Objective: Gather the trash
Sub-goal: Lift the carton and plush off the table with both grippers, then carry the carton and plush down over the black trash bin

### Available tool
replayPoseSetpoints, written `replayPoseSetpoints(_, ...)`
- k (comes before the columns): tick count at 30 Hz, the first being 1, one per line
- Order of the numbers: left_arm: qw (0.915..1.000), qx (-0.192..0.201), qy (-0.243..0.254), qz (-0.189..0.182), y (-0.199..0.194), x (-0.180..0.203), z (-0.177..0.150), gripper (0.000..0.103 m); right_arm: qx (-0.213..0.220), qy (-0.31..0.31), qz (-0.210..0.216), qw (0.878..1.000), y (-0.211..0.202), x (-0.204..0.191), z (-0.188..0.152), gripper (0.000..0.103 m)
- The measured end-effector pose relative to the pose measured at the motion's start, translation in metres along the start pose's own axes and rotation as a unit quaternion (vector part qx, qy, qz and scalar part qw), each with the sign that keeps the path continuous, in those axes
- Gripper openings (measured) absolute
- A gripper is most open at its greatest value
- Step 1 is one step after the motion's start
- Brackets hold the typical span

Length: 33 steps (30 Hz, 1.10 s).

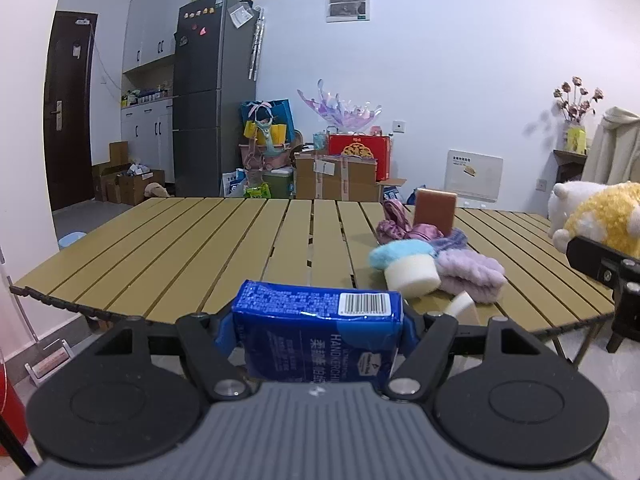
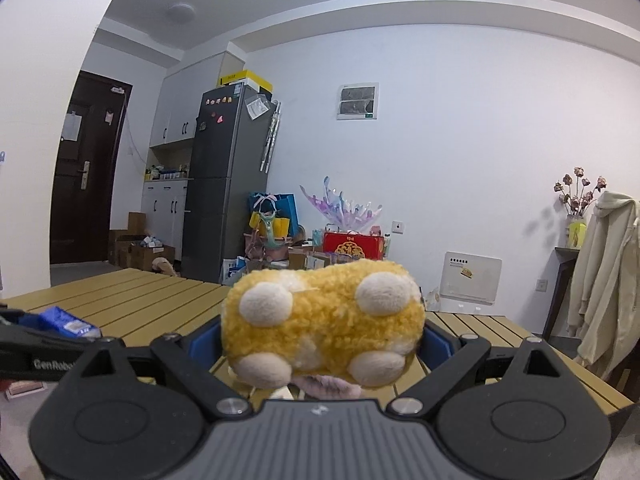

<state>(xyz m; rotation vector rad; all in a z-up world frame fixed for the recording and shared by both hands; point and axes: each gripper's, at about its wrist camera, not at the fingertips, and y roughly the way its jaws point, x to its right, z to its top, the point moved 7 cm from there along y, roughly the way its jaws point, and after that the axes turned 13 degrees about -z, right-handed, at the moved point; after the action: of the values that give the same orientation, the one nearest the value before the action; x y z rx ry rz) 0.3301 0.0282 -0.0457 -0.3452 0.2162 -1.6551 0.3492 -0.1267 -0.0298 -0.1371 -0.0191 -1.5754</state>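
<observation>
Grip, left: my left gripper is clamped on the tissue pack, both pads pressed to its sides.
Grip, right: my right gripper squeezes the plush toy between its blue pads.
Pack position: I hold it off the table, at the near edge.
Toy position: raised above the tabletop, paws facing me.
Table: sponge, purple cloth and brown block lie right of centre.

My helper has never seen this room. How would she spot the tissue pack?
Start at the slatted wooden table. At its near edge, the left gripper holds the tissue pack: glossy blue, with a white barcode, unlike the fluffy toys beside it.
</observation>
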Motion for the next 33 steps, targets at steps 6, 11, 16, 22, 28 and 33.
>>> replayPoseSetpoints(6,0.9998,-0.011,0.015,-0.008,-0.019,0.014,-0.011,0.073,-0.007,-0.010,-0.003,1.000,-0.036,0.015,-0.009,0.096)
replayPoseSetpoints(11,0.9995,-0.024,0.021,-0.006,-0.033,0.020,-0.026,0.073,-0.021,-0.017,-0.002,1.000,-0.062,0.024,-0.018,0.096)
replayPoseSetpoints(16,0.9987,-0.041,0.030,-0.007,-0.042,0.023,-0.041,0.073,-0.044,-0.025,0.006,0.999,-0.078,0.027,-0.033,0.096)
replayPoseSetpoints(22,0.9967,-0.073,0.032,-0.013,-0.050,0.024,-0.069,0.073,-0.084,-0.025,0.016,0.996,-0.092,0.026,-0.058,0.096)
replayPoseSetpoints(28,0.9931,-0.113,0.028,-0.016,-0.049,0.022,-0.103,0.073,-0.127,-0.028,0.022,0.991,-0.100,0.023,-0.088,0.096)
replayPoseSetpoints(33,0.9879,-0.154,0.020,-0.011,-0.044,0.017,-0.134,0.073,-0.161,-0.037,0.030,0.986,-0.105,0.017,-0.116,0.096)
